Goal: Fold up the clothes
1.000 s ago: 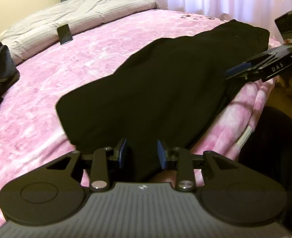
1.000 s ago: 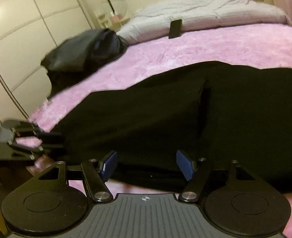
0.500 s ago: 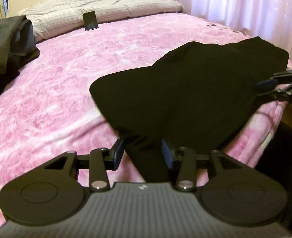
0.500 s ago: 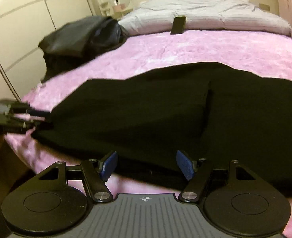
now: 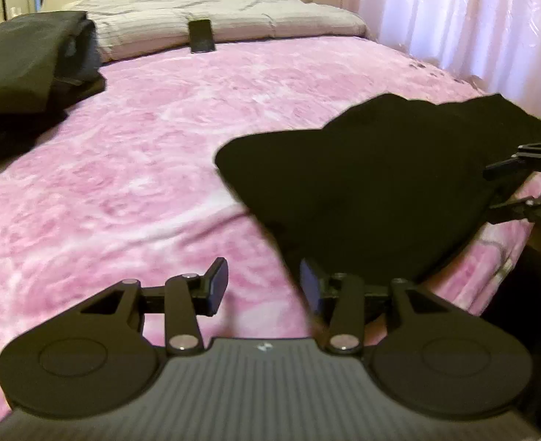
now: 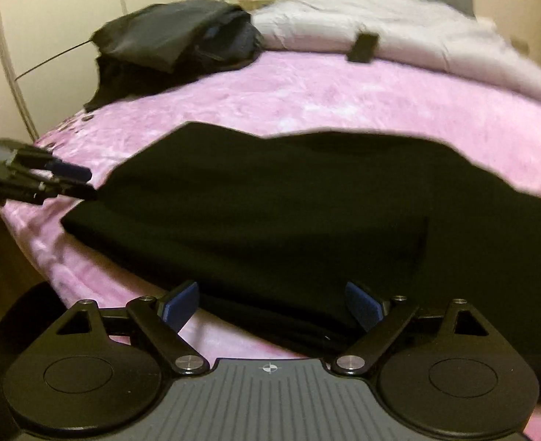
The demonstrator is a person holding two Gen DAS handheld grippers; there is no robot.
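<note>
A black garment (image 5: 380, 183) lies bunched near the front edge of the pink blanket (image 5: 141, 165). My left gripper (image 5: 263, 290) hovers at its left end. Its jaws are closing over bare blanket, and only a blurred edge of the cloth passes by the right pad (image 5: 309, 286). In the right wrist view the garment (image 6: 270, 202) spreads wide, and its near edge lies between the jaws of my right gripper (image 6: 270, 305). Those jaws are opening and their pads are off the cloth. Each gripper shows in the other's view: the right gripper (image 5: 498, 187) and the left gripper (image 6: 82, 183).
A pile of dark clothes (image 5: 24, 73) sits at the back left of the bed. A dark phone (image 5: 201, 35) leans on the grey duvet (image 5: 270, 18). Pale curtains (image 5: 454, 18) hang on the right. White wardrobe doors (image 6: 49, 18) stand past the bed's left side.
The garment's left end has slid out from between my left jaws and now lies to their right, bunched shorter. My right jaws have spread wider. Both views have swung across the bed.
</note>
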